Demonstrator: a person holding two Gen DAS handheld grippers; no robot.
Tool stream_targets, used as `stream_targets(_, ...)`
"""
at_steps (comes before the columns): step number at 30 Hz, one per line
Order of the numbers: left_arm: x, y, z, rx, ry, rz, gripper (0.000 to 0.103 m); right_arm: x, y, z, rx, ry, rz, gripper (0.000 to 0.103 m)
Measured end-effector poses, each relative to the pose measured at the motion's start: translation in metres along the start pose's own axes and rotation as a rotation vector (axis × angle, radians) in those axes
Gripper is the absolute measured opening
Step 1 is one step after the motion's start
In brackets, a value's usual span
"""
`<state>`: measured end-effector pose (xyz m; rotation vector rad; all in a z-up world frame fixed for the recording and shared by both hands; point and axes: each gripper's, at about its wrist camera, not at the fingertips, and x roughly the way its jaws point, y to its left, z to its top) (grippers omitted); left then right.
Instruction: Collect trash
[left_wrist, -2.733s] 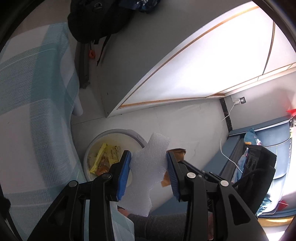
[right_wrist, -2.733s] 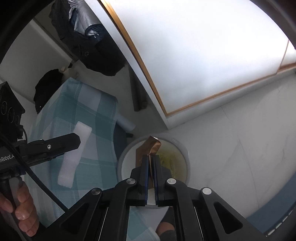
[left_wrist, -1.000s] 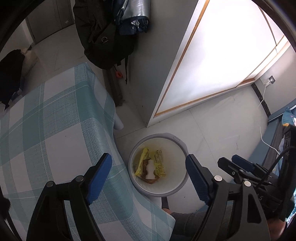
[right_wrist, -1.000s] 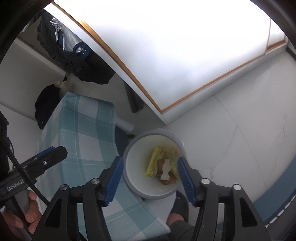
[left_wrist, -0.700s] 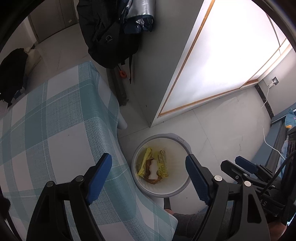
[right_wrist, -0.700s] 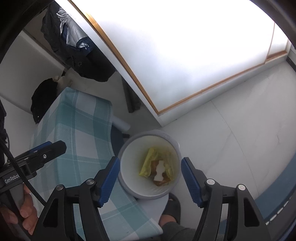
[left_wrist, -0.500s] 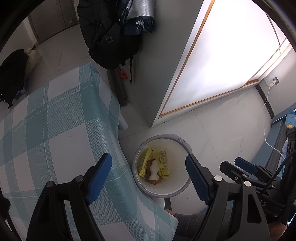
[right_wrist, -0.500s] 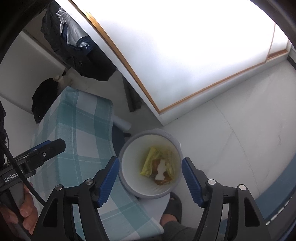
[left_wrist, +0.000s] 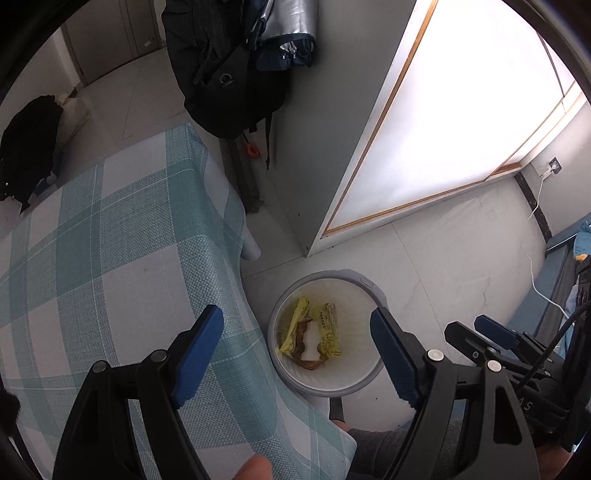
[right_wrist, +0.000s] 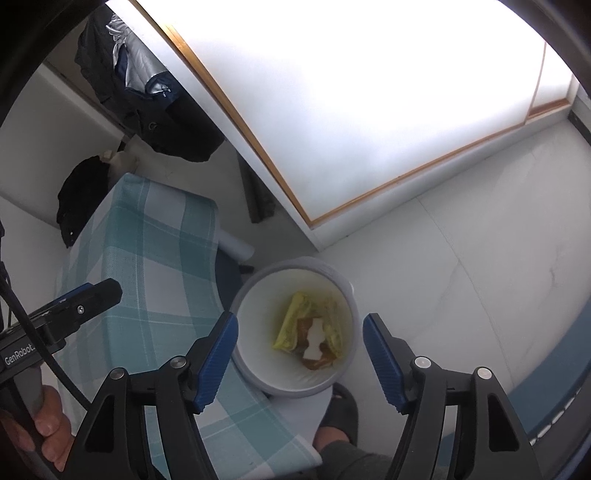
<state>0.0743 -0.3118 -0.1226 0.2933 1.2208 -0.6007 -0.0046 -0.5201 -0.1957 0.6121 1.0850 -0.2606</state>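
Both tools pointed steeply down over a grey round trash bin (left_wrist: 365, 282) standing on the pale tiled floor (left_wrist: 443, 258), just beside the edge of the tabletop (left_wrist: 110, 240), which was covered in a teal-and-white checked cloth.

Left tool (left_wrist: 297, 347): jaws wide apart, blue pads empty, nothing between them. In its view one pad hung over the cloth, the other over the bin's right rim.

Right tool (right_wrist: 300, 349): also spread wide and empty, with the bin framed between its two blue pads. It also showed at the lower right of the left wrist view; the left tool showed at the left edge of the right wrist view, gripped by a hand (right_wrist: 40, 428).

Trash all lay at the bottom of the bin: yellow wrappers (right_wrist: 290, 321), a brown wrapper (right_wrist: 314, 363) and a white foam piece (right_wrist: 314, 341) lying on top of them. Same pile in the left view, foam piece in the middle.

A dark slipper (right_wrist: 340, 410) and a grey trouser leg (right_wrist: 351, 461) stood just beside the bin, near side. Dark jackets (left_wrist: 229, 66) hung beside a bright frosted panel with a wood-coloured frame (left_wrist: 461, 122). A black bag (left_wrist: 26, 144) sat beyond the tabletop's far corner. A white cable (left_wrist: 535, 229) ran from a wall socket at the right.
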Motion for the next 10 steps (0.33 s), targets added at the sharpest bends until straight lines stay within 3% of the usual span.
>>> stream_targets(10, -0.0055, 0.0019, 0.0020, -0.007, -0.035, 0.009, 0.079, -0.0003, -0.0002, 0.0000, 0.008, 0.001, 0.001, 0.070)
